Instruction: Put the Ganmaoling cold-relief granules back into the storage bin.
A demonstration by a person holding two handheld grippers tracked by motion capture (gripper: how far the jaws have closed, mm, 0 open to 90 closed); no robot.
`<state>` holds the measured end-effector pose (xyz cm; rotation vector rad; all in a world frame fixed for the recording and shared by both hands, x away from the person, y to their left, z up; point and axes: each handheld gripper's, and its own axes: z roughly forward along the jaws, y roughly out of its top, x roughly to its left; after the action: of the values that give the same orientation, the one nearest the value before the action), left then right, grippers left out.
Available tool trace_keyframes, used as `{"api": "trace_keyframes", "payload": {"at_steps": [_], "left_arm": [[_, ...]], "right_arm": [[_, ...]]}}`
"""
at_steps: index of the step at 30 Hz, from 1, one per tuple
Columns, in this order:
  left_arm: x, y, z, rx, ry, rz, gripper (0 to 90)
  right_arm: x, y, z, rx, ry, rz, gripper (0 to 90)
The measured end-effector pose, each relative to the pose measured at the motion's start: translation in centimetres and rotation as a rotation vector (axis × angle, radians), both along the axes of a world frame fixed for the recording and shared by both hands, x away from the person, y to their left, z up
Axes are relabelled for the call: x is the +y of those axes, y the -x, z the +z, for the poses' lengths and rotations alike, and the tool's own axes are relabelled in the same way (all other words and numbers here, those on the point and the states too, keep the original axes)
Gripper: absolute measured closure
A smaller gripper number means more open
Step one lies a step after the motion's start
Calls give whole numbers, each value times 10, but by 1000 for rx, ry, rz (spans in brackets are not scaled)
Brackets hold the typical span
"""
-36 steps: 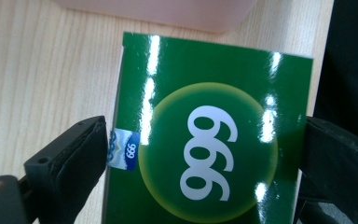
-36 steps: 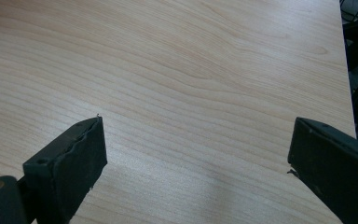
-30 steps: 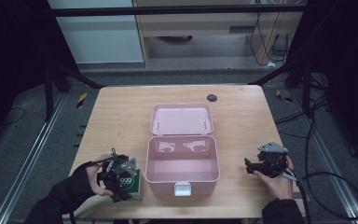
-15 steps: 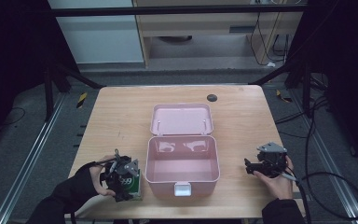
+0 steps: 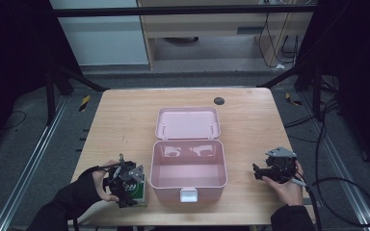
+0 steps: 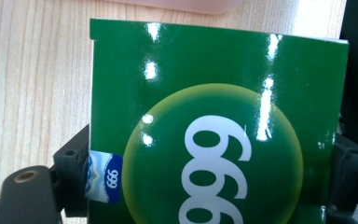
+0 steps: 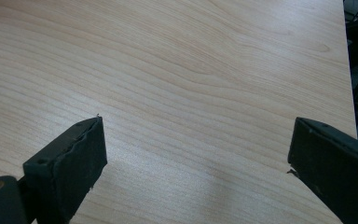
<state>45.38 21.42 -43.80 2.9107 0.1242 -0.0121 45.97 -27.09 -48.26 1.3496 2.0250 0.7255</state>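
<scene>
At the near left table edge, the left gripper (image 5: pixel 125 180) has just been closing its jaws onto a green carton (image 6: pixel 214 126), pads against both sides. The right gripper (image 5: pixel 270 171), near right, stands wide open above bare wood. Between them sits an open pink case (image 5: pixel 188 166).

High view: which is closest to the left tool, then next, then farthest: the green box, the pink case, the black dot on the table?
From the left tool:
1. Green box, right at it, between its jaws.
2. Pink case, beside it, mid-table.
3. Black dot, near the far edge.
</scene>
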Motion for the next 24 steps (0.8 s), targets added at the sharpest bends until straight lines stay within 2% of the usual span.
{"api": "trace_keyframes", "payload": {"at_steps": [6,24], "left_arm": [[4,3,9,4,5,0,144],[16,3,65,-65,34,50,143]], "right_arm": [[0,0,0,5,1,-1,47],[0,1,0,0,3,-1,47]]}}
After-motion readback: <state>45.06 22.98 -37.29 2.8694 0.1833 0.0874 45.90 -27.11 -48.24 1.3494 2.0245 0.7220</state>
